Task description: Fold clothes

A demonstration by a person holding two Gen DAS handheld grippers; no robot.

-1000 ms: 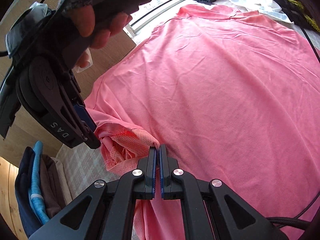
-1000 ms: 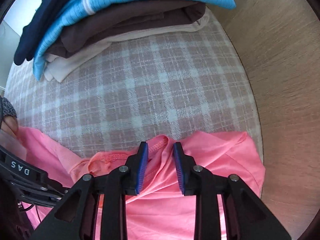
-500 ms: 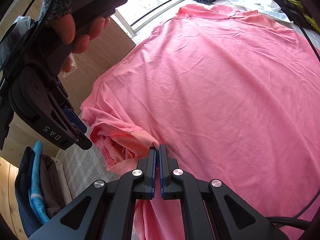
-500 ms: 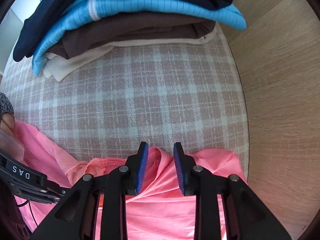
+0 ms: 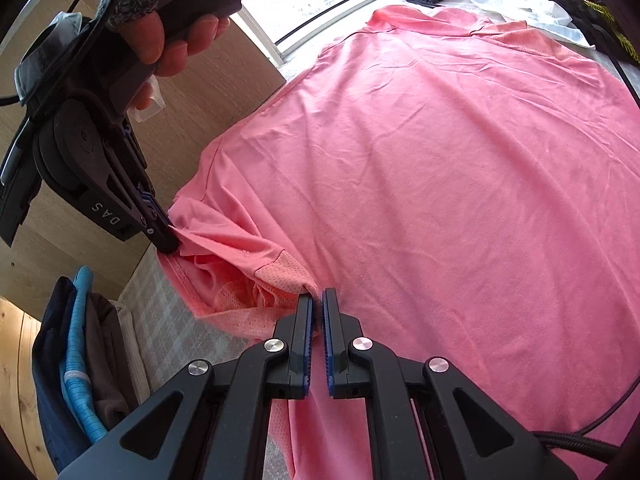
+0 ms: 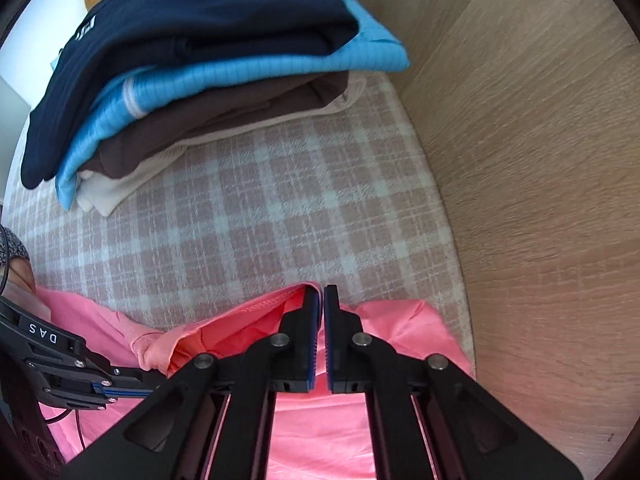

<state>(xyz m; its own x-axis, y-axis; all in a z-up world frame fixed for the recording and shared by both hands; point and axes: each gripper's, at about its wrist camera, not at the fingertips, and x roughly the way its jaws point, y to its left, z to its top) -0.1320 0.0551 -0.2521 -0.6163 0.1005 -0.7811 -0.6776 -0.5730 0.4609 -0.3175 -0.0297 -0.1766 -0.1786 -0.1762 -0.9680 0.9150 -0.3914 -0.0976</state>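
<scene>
Item: left gripper. We find its jaws nearly together, pinching the mesh edge of the pink shirt at its near corner.

Item: right gripper. We find its jaws likewise pressed almost shut, clamped on a fold of the same shirt's sleeve hem.

Item: pink shirt. We record it spread flat across the checked bedcover, sleeve bunched between both grippers.

Item: folded stack, lying well apart from the shirt, beside the wooden panel.
</scene>
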